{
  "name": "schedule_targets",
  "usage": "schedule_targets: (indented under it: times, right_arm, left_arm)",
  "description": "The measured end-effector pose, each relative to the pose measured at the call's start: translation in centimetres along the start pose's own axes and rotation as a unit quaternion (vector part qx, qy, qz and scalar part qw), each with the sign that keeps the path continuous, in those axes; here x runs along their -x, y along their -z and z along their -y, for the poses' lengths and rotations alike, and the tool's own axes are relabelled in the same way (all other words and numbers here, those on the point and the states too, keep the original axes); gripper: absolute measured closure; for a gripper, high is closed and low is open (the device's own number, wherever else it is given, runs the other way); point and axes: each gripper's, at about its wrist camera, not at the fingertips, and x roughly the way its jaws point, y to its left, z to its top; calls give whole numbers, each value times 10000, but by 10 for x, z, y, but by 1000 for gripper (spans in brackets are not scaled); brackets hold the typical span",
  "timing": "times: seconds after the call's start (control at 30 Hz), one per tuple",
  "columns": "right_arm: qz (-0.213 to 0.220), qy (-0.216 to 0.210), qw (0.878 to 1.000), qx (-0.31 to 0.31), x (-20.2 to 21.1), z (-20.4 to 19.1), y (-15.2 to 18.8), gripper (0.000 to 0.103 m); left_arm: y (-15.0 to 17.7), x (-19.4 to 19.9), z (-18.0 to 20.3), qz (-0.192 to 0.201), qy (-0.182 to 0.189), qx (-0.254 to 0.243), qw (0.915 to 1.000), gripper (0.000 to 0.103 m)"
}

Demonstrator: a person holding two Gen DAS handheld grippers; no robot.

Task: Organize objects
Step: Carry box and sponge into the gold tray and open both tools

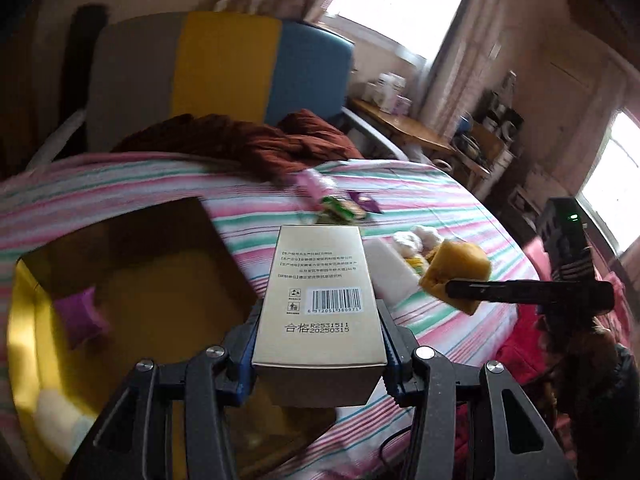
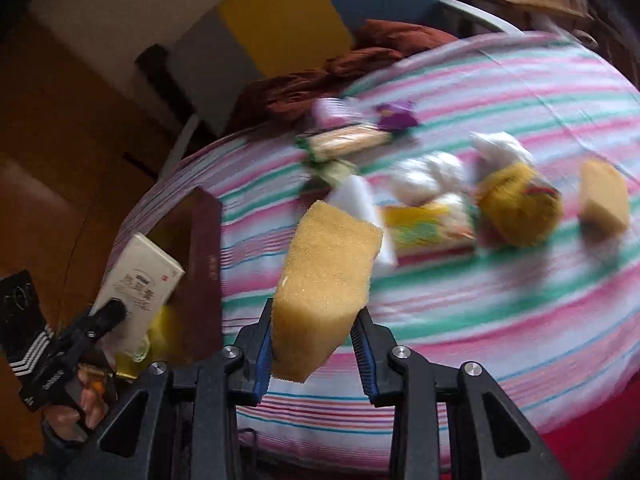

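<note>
Left wrist view: left gripper point(image 1: 320, 340) clamps a pale cardboard carton point(image 1: 320, 300) between its blue-padded fingers point(image 1: 390, 344); the pads press on the carton's long side walls near its near end, and the carton runs straight out toward 12 o'clock, its barcode face up. Jaws set at the width of the carton. The gripper tilts downward over the edge of the striped bedsheet point(image 1: 440, 200). At 9 o'clock from the carton sits an open gold-lined box point(image 1: 132, 288), a purple packet point(image 1: 78, 316) lying inside it. At 3 o'clock the right gripper point(image 1: 452, 288) enters side-on, its dark finger lying across a yellow sponge point(image 1: 460, 268). Small wrapped packets point(image 1: 344, 208) lie on the sheet at 12 o'clock, with a brown cloth point(image 1: 256, 140) beyond. Right wrist view: the yellow sponge point(image 2: 324, 280) stands between the right gripper's point(image 2: 316, 344) blue pads, squeezed at its lower end and leaning toward 1 o'clock; jaws narrow, holding it clear of the sheet. At 8 o'clock the left gripper point(image 2: 112, 312), a hand point(image 2: 86, 396) on its handle, holds the carton point(image 2: 140, 280) at the box's dark red wall point(image 2: 206, 264). At 2 o'clock, blurred, a second sponge point(image 2: 604, 200) and a yellow netted bundle point(image 2: 518, 208) lie on the sheet.
</note>
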Motion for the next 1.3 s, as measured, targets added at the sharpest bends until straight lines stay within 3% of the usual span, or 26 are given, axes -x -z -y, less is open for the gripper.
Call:
schedule_targets:
  times: [0.27, 0.7, 0.87, 1.3]
  right_arm:
    - [-240, -370, 9959, 795, -28, -75, -2, 69]
    - [-724, -596, 9824, 1616, -74, -151, 10, 69]
    - [-775, -526, 9798, 1765, -84, -166, 8, 69]
    - [-705, -252, 9780, 1947, -103, -189, -21, 69]
  left_arm:
    - [25, 43, -70, 329, -559, 820, 9945, 53]
    - [46, 110, -154, 990, -1462, 1680, 9698, 53]
    - [51, 119, -173, 1043, -1702, 1922, 9608, 53]
    - [37, 96, -179, 962, -1858, 1885, 9595, 53]
